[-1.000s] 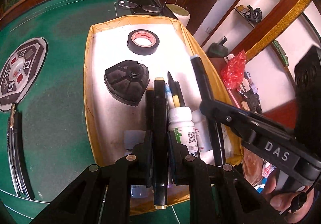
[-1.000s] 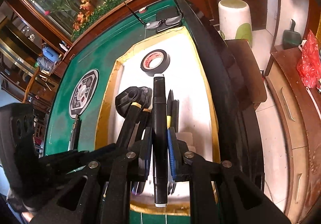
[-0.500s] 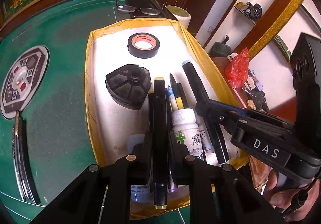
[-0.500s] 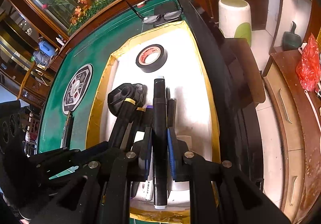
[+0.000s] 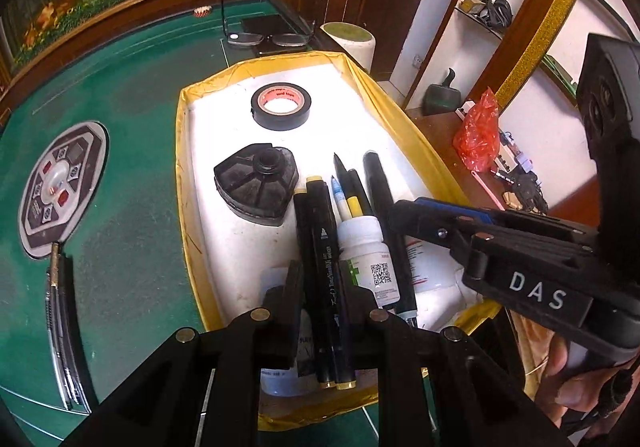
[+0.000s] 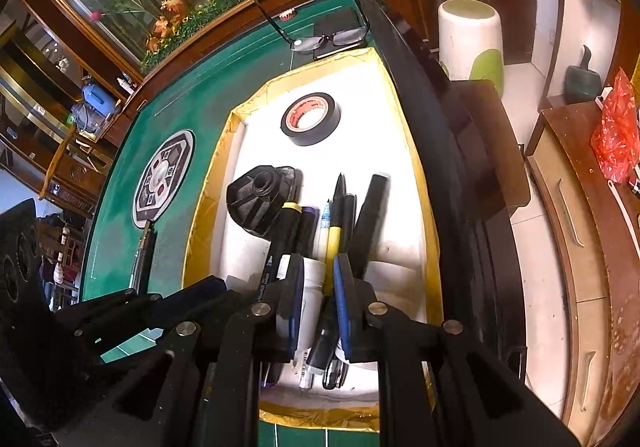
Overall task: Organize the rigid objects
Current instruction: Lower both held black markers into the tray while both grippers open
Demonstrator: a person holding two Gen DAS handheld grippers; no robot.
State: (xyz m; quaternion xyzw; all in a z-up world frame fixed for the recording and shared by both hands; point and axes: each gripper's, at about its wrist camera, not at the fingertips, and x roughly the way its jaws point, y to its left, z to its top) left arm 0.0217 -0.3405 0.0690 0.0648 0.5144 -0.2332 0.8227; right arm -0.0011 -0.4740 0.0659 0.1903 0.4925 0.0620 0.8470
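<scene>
A yellow-rimmed white tray (image 5: 182, 167) holds a roll of black tape (image 5: 281, 107), a black fan-shaped part (image 5: 256, 187), a white bottle (image 5: 364, 247) and several pens. My left gripper (image 5: 320, 287) is shut on a black marker with yellow end caps (image 5: 326, 247), which slants over the pen heap. My right gripper (image 6: 320, 279) hangs low over the bottle (image 6: 314, 287) with its jaws narrow and nothing between the pads. A thick black marker (image 6: 372, 215), blurred, lies just outside its right finger. From the left wrist view that gripper (image 5: 400, 213) touches or nearly touches this marker (image 5: 380, 191).
The tray sits on a green felt table (image 5: 120, 107) with an inset control panel (image 5: 60, 183) at its left. Spectacles (image 5: 266, 37) lie beyond the tray's far end. A white stool (image 6: 468, 39) and a red bag (image 6: 616, 139) are off the table's right edge.
The thick black marker that stood between the right gripper's jaws is now outside them, down among the pens. The left gripper has rolled a little and its marker now slants.
</scene>
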